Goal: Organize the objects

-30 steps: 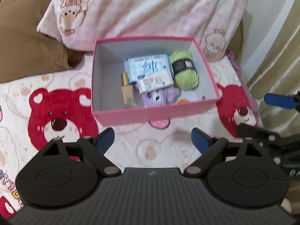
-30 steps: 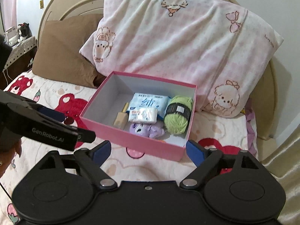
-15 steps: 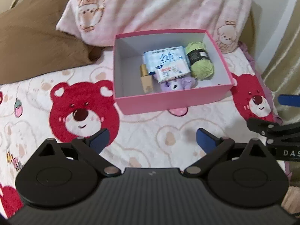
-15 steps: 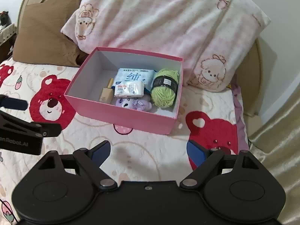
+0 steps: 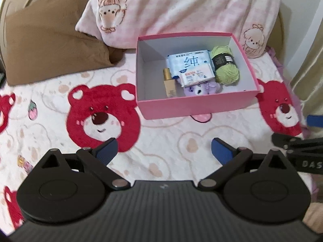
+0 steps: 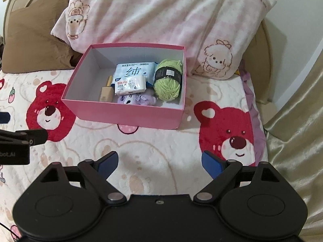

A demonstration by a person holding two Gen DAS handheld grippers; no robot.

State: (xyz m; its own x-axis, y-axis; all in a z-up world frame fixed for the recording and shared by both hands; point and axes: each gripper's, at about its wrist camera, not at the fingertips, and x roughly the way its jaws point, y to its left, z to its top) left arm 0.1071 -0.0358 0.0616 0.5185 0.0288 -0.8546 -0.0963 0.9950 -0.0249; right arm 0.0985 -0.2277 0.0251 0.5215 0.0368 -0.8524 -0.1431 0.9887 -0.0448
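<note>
Both claws empty and spread wide, nothing between the pads: left claw [image 5: 164,149] has just been opening with nothing in it, right claw [image 6: 159,162] hangs released over the bedspread at lower centre of its view.

Risks, as a judgement: the pink box [image 6: 129,114] sits on a soft bed [image 6: 153,145], so a push on its near wall could tilt or slide it. The two claws are close side by side, each showing at the edge of the other's view, so reaching in together could knock them. Contents are packed to the right half, so dropping anything there may topple the bottle or bury the small pack.

Box is centre frame in the right wrist view, just in front of the pink pillow [image 6: 161,16]; brown pillow [image 6: 34,40] at upper left. Inside:
- large blue wipes pack [image 6: 134,70] at the back
- small tissue pack [image 6: 130,84] lying on top of it
- green yarn ball [image 6: 167,80] against the right wall
- purple plush [image 6: 137,99] at the front
- gold-capped bottle [image 6: 107,90] lying left of the packs
- left third bare.

No loose items seen on the bed; task looks near done.
</note>
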